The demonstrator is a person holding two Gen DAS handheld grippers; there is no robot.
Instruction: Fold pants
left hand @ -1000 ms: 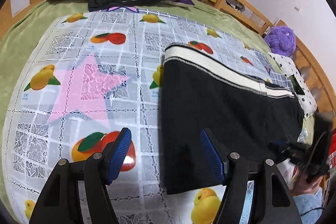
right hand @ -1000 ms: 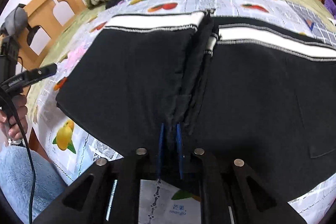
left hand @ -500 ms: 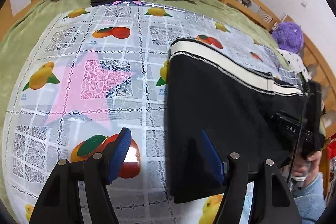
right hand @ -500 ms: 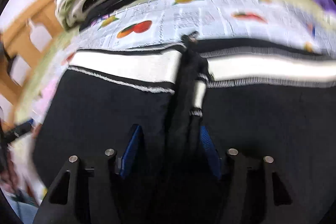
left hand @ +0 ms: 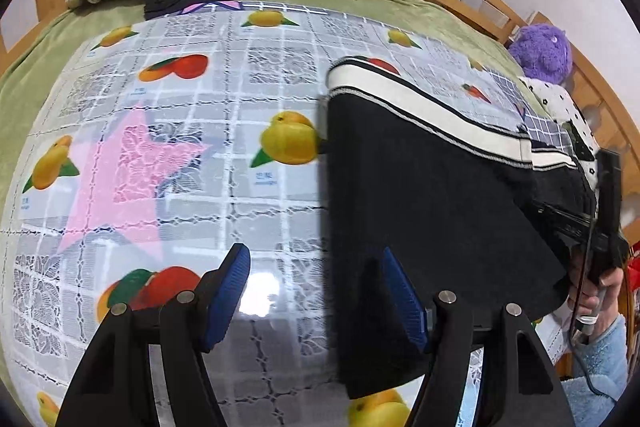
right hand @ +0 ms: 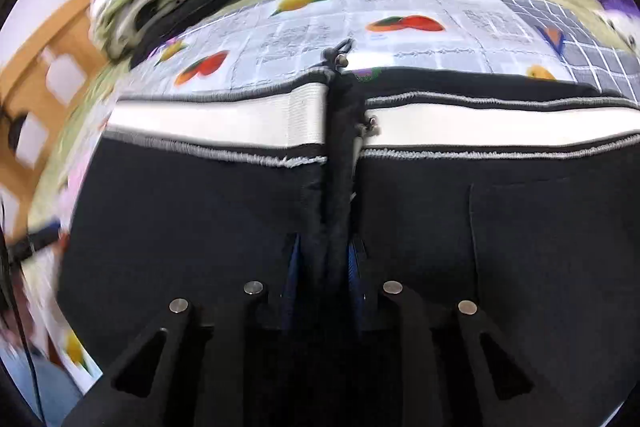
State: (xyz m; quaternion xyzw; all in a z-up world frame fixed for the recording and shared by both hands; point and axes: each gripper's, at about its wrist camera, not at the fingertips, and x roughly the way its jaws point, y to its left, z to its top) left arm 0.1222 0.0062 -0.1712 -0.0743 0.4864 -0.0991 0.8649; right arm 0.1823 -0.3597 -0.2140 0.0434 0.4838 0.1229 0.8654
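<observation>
Mid-fold: black knit pants with a white-striped waistband (right hand: 224, 123) lying flat on the fruit-printed plastic tablecloth (left hand: 240, 163), a raised pleat of the fabric standing between the right gripper (right hand: 323, 267) jaws, which have just been opening; pad contact not discernible. Left gripper (left hand: 316, 291) jaws apart, empty, straddling the pants' side edge. Next move, judged: release the pleat, regrip an edge; pant legs cut off, right view blurred.

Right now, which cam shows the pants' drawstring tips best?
Right wrist. The drawstring tips lie in plain sight at the centre of the white waistband, above the ridge of black pants. Left wrist shows the pants from the side; no drawstring can be made out there.
</observation>
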